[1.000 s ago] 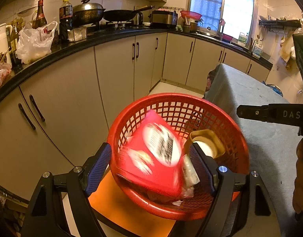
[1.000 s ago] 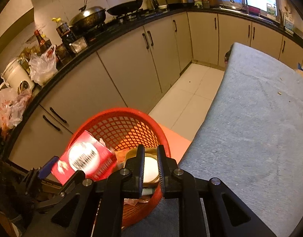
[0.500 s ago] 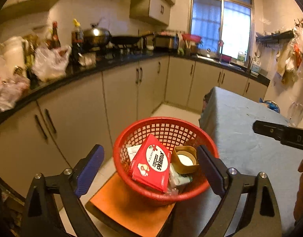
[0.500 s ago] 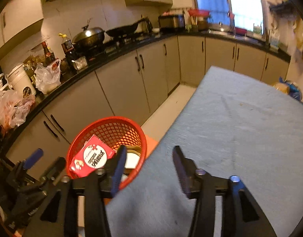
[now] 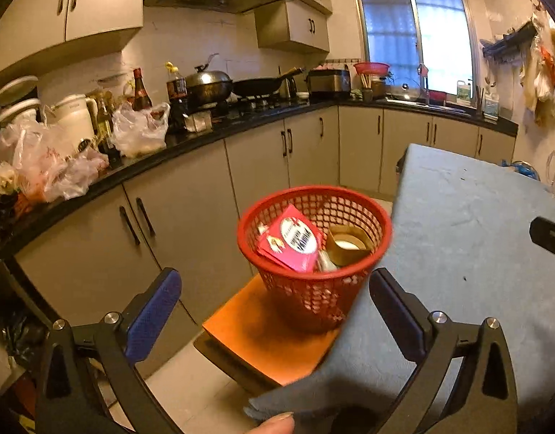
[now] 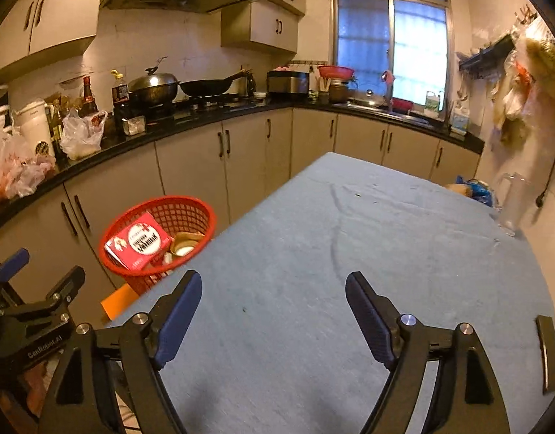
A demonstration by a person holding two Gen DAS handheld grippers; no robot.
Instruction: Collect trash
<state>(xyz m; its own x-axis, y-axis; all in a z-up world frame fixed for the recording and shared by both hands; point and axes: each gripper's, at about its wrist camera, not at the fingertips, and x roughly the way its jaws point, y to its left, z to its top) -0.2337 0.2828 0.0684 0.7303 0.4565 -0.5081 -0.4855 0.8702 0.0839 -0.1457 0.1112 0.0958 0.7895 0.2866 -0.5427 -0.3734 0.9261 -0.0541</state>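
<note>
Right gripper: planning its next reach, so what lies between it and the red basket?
Only bare blue tablecloth lies between the right gripper and the red basket, seen in the right wrist view.

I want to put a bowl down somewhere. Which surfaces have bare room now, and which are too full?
The blue-grey cloth-covered table is bare from the right gripper to its far edge; only a clear glass jug and blue bag occupy the far right corner. The black countertop is crowded, and the red mesh basket holds trash.

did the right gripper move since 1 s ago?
Yes. The right gripper has pulled back and up from the red basket, which now sits small at left, and its jaws have opened over the blue tablecloth.
</note>
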